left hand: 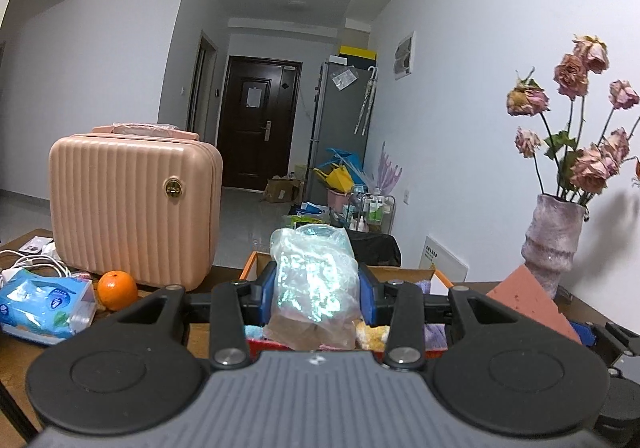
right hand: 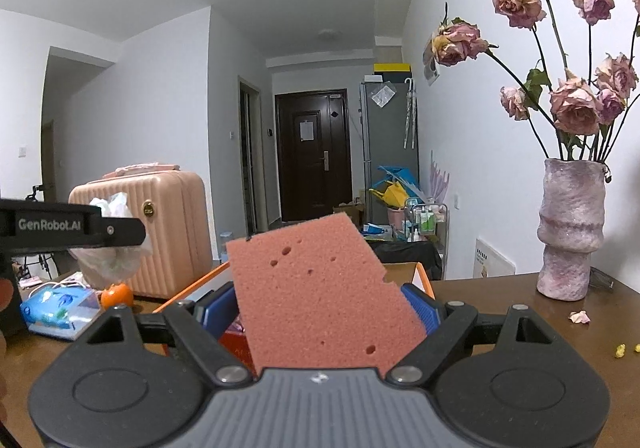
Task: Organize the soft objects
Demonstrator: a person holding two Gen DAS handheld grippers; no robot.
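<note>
left gripper (left hand: pixel 318 280): blue ribbed pads pressed in from both sides on the crinkled plastic bag at the centre of the left wrist view; black linkage arms and a grooved grey body fill the lower frame
plastic bag (left hand: pixel 314 276): thin, clear, glossy film, wrinkled and bunched, with something pale brownish inside its lower part; it stands up between the pads above the orange-rimmed box
right gripper (right hand: pixel 324 308): blue ribbed pads clamped on the sponge at lower centre of the right wrist view
sponge (right hand: pixel 320 288): salmon-pink foam slab, flat, porous, pitted with small round holes, one edge notched; tilted, its top corner leaning toward upper right; it also shows at the lower right of the left wrist view
box (right hand: pixel 424 276): cardboard with orange rim, open, just behind both grippers; soft yellow, purple and pink pieces lie inside, seen in the left wrist view
table (right hand: pixel 500 292): dark brown wood, smooth; a fallen petal and yellow crumbs at right
case (left hand: pixel 132 208): peach, hard shell, vertical ribs, rounded corners, round gold badge; left of frame
orange (left hand: pixel 117 289): round, dimpled skin, just in front of the case
tissue pack (left hand: pixel 44 304): blue printed soft plastic, lower left
vase (right hand: pixel 570 232): rough, mottled pink-grey, ridged, holding dried pink roses; right of frame
</note>
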